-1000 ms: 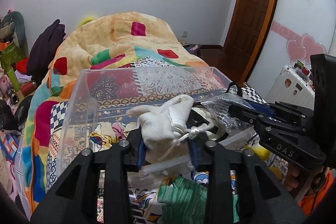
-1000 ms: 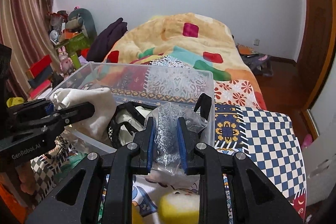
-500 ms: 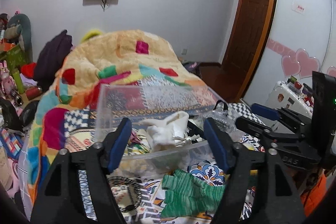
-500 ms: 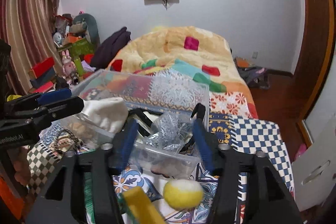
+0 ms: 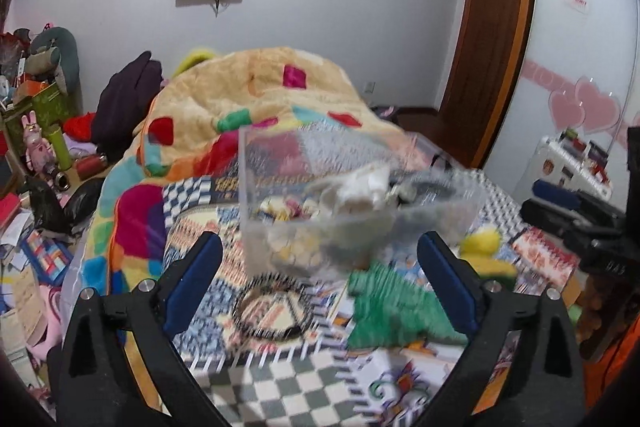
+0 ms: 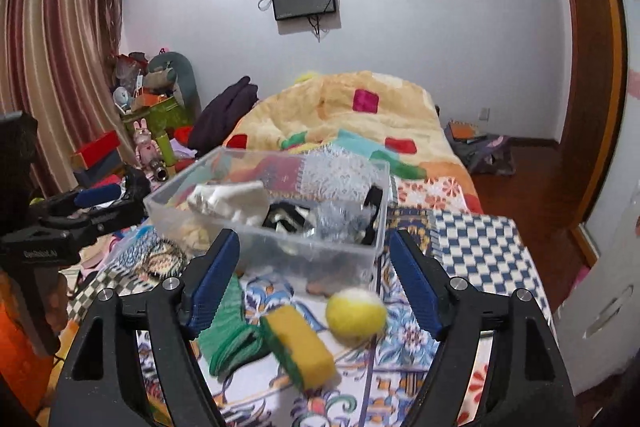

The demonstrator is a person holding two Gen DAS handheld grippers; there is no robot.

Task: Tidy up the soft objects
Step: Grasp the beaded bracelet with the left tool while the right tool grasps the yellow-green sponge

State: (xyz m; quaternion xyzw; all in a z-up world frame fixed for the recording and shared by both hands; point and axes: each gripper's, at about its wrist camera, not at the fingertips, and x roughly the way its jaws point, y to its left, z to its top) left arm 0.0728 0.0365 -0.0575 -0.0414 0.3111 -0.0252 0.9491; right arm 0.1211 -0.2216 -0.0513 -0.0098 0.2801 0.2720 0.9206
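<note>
A clear plastic bin (image 5: 280,227) (image 6: 256,243) stands on the patterned bed cover. In it lie a white soft toy (image 5: 356,191) (image 6: 232,203), a crinkly clear bag (image 6: 340,223) and dark items. My left gripper (image 5: 320,267) is open and empty, pulled back in front of the bin. My right gripper (image 6: 316,267) is open and empty, also in front of the bin. On the cover near me lie a green knitted cloth (image 5: 392,303) (image 6: 232,335), a yellow-green sponge (image 6: 300,343) and a yellow ball (image 6: 356,313) (image 5: 480,241).
A beaded ring (image 5: 272,307) lies on the cover in front of the bin. A bunched yellow patchwork blanket (image 6: 352,115) fills the far bed. Clutter and toys (image 6: 148,115) stand at the left. A wooden door (image 6: 592,67) is at the right.
Both grippers opened, releasing the white toy and the crinkly bag into the bin, then drew back and up from it.
</note>
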